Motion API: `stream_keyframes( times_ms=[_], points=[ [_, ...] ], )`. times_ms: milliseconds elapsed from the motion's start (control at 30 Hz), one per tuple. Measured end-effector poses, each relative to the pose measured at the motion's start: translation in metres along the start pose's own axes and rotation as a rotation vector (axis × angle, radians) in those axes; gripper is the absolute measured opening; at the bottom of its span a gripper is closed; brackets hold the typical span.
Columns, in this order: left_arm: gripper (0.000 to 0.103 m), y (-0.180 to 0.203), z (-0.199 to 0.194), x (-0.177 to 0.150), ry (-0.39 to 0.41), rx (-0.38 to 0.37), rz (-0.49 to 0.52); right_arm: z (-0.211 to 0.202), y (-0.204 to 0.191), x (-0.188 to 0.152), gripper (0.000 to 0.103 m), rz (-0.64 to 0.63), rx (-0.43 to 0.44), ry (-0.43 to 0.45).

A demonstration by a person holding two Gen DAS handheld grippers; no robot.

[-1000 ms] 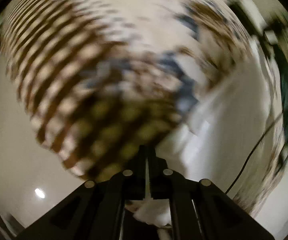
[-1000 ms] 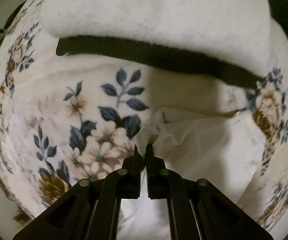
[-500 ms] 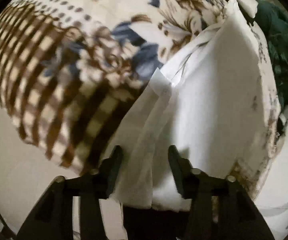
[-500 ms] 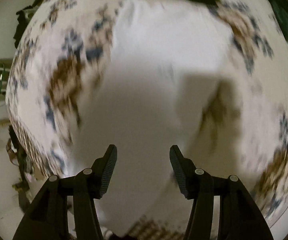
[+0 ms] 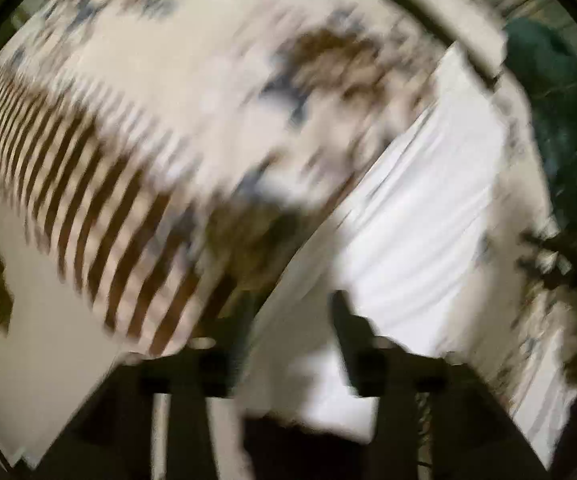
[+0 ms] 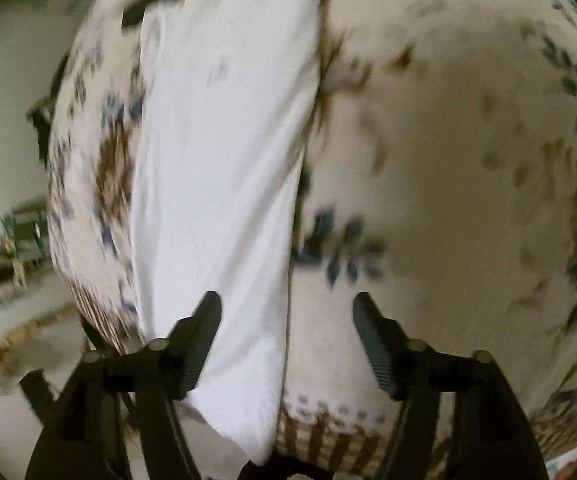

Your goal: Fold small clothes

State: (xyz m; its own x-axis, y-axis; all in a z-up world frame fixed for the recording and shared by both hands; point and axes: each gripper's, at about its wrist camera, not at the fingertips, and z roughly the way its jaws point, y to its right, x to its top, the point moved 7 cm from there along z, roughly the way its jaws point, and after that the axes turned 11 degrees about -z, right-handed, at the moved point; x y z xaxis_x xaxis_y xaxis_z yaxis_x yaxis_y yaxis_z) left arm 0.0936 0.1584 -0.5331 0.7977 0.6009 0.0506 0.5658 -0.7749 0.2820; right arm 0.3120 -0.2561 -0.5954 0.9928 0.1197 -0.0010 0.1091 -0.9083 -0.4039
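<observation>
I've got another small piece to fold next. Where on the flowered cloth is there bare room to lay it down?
In the right wrist view, the flowered cloth lies bare to the right of the white garment, ahead of the open right gripper. The garment's long strip itself is taken. The left wrist view is too blurred to judge.

White cloth [image 6: 216,184] is lying folded into a long smooth strip on the floral bedspread [image 6: 448,140], one end overhanging its checked border.
</observation>
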Motion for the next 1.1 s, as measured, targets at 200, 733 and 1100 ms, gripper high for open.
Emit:
stream_keyframes(
  times_ms=[200,733,1100],
  points=[
    [0.057,0.149,0.048,0.121,0.057,-0.171,0.113,-0.013,0.02,0.081,0.071,0.101,0.033,0.136],
    [0.002,0.312,0.191,0.269,-0.095,-0.26,0.454,0.027,0.066,0.239,0.006,0.282,-0.049,0.245],
    [0.069,0.269,0.135,0.241,-0.194,-0.346,0.387,-0.009,0.042,0.17,0.057,0.269,0.065,0.174]
  ],
)
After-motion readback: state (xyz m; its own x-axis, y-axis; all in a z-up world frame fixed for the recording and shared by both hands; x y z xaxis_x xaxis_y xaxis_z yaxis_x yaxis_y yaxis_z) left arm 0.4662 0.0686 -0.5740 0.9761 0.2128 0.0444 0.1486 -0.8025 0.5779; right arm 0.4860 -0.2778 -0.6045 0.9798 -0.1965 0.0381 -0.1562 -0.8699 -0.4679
